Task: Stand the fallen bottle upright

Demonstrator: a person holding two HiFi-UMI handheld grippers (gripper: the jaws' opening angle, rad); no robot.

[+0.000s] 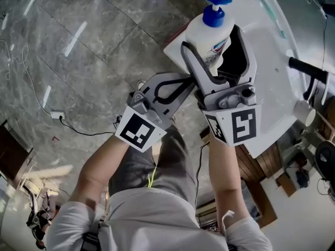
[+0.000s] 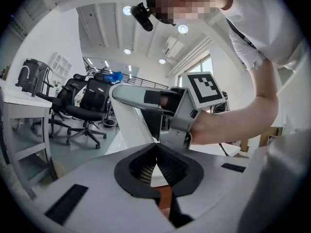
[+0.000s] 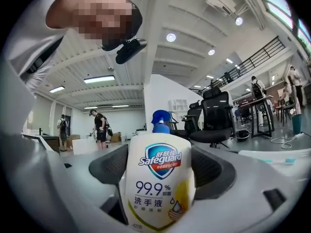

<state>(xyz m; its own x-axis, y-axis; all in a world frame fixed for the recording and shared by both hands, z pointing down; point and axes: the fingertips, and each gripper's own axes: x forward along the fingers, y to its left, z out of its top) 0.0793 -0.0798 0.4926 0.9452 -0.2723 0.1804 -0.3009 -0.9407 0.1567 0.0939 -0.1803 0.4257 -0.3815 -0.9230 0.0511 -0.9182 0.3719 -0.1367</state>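
Observation:
A white Safeguard hand-soap bottle (image 1: pixel 208 35) with a blue pump sits between the jaws of my right gripper (image 1: pixel 214 43), which is shut on its body. In the right gripper view the bottle (image 3: pixel 158 178) fills the gap of the right gripper (image 3: pixel 160 171), label facing the camera, pump end pointing away. It is over the near corner of a white table (image 1: pixel 272 77); its base is hidden. My left gripper (image 1: pixel 189 81) is just left of the right one, shut and holding nothing. In the left gripper view the left gripper (image 2: pixel 155 152) has its pads together, with the bottle (image 2: pixel 132 125) beyond them.
A black-handled object (image 1: pixel 306 69) and a white cup (image 1: pixel 303 111) lie at the table's right side. A cable (image 1: pixel 78 127) runs over the grey marble floor. Black office chairs (image 2: pixel 92 106) stand around, and people (image 3: pixel 99 127) stand far off.

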